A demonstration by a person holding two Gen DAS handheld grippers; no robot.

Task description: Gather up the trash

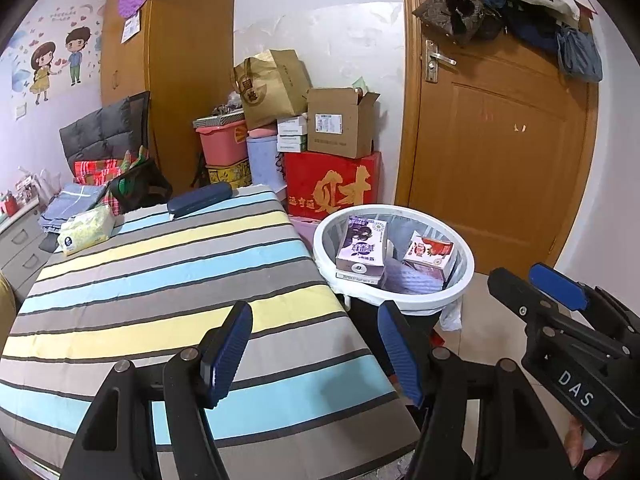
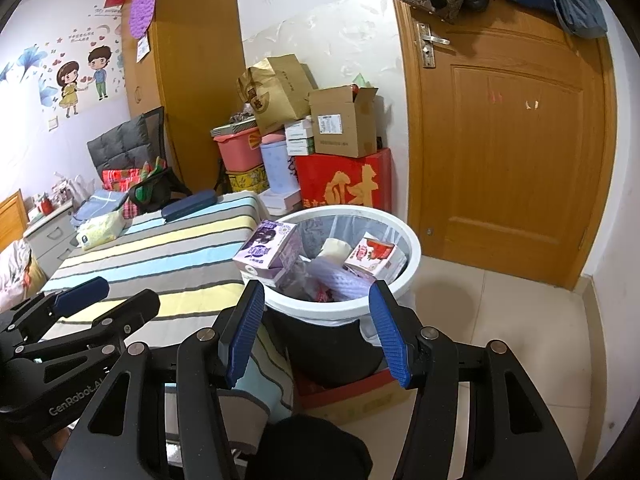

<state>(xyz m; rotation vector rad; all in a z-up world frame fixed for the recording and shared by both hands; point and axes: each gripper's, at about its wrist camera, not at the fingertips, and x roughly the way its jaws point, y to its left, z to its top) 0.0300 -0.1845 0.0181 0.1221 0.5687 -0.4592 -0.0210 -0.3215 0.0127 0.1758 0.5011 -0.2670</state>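
Trash bin [image 2: 344, 304], white rim with a clear liner, sits on the tiled floor [image 2: 500, 320] just beside the corner of the striped table [image 1: 160, 272], near the wooden door [image 1: 500, 152]. Inside it: purple carton [image 1: 362, 246] on the table side, red-and-white carton [image 1: 430, 255] on the door side, crumpled wrappers between them. Both cartons poke up to about rim level.

Left gripper [image 1: 316, 354]: jaws apart, nothing between the pads, hovering over the table's near edge. Right gripper [image 2: 318, 330]: jaws apart too, empty, pointed at the bin from the near side; no contact visible.

On the table, well apart from the bin: dark blue case [image 1: 200, 199] and a tissue pack [image 1: 86, 231]. Boxes and bags are stacked against the back wall.
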